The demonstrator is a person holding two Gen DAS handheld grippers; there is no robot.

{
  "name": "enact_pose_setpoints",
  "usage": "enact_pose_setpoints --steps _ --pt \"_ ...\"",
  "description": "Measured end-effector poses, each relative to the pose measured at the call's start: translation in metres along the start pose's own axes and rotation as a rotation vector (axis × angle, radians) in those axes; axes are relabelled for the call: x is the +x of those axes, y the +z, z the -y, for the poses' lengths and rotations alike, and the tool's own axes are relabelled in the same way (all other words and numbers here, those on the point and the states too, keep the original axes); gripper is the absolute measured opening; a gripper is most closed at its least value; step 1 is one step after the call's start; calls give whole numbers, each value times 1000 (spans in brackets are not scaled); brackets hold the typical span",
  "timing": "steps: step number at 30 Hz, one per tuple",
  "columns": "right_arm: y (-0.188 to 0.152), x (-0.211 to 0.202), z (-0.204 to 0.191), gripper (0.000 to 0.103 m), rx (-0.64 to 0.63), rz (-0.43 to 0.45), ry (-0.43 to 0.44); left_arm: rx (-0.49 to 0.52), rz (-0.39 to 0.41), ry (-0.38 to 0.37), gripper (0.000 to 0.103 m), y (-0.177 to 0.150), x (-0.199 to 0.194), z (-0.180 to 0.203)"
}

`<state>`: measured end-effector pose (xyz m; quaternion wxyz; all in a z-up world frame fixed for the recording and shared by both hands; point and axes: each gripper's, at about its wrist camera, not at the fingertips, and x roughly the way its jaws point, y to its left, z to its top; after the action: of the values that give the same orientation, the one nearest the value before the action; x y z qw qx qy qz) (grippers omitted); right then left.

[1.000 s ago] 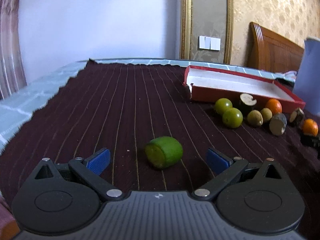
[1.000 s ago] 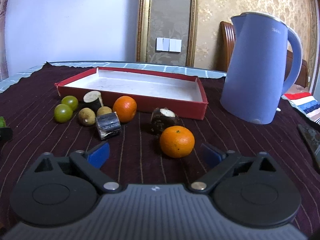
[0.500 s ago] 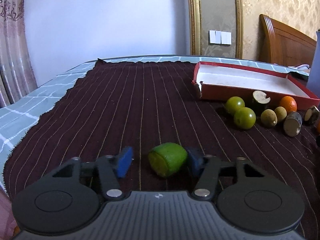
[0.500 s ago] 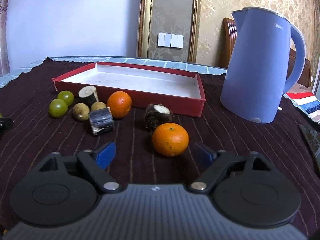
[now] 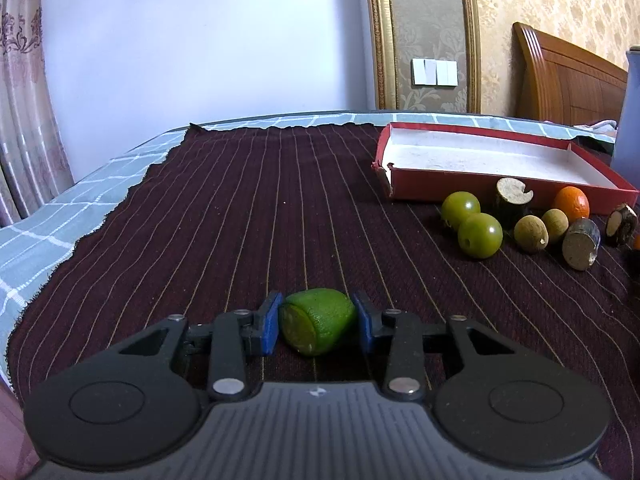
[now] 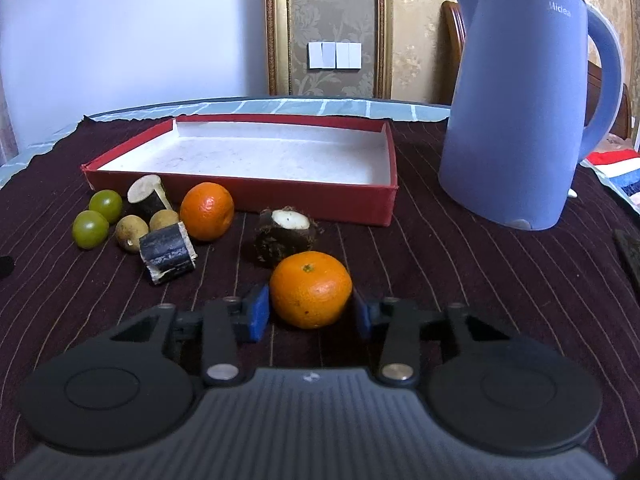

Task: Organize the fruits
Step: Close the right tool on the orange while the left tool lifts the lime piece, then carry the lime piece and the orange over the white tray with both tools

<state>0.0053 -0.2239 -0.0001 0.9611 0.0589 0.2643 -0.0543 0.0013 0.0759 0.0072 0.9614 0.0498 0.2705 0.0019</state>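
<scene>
My left gripper point(image 5: 316, 322) is shut on a cut green fruit point(image 5: 318, 320), its blue pads touching both sides, low over the dark striped cloth. My right gripper point(image 6: 310, 306) is shut on an orange point(image 6: 311, 288), pads against both sides. A shallow red tray with a white floor point(image 6: 240, 190) point(image 5: 472, 190) stands empty behind the fruits. In front of it lie two green round fruits point(image 6: 98, 218) point(image 5: 470, 224), two brown longans point(image 6: 144, 228), a second orange point(image 6: 207, 216) and three dark cut stalk pieces point(image 6: 168, 252).
A tall blue kettle point(image 6: 524, 112) stands right of the tray. The dark cloth point(image 5: 240, 220) ends on a pale checked cover point(image 5: 60, 216) at left and back. A dark flat object point(image 6: 628, 252) lies at the far right. A wooden headboard point(image 5: 568, 80) stands behind.
Both grippers have closed from open: the left onto the green fruit, the right onto the near orange. Both moved slightly forward over the cloth.
</scene>
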Motion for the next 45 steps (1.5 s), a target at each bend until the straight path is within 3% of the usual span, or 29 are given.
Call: enact_pose_setpoints --steps 6,23,45 --pt "0 -1 0 39 14 8 -11 6 10 -11 37 1 -3 4" --pt "9 -31 1 39 50 96 -13 57 69 -174 37 37 -13 59" --pt "47 -22 -25 40 -8 153 16 94 35 -170 37 80 22 109"
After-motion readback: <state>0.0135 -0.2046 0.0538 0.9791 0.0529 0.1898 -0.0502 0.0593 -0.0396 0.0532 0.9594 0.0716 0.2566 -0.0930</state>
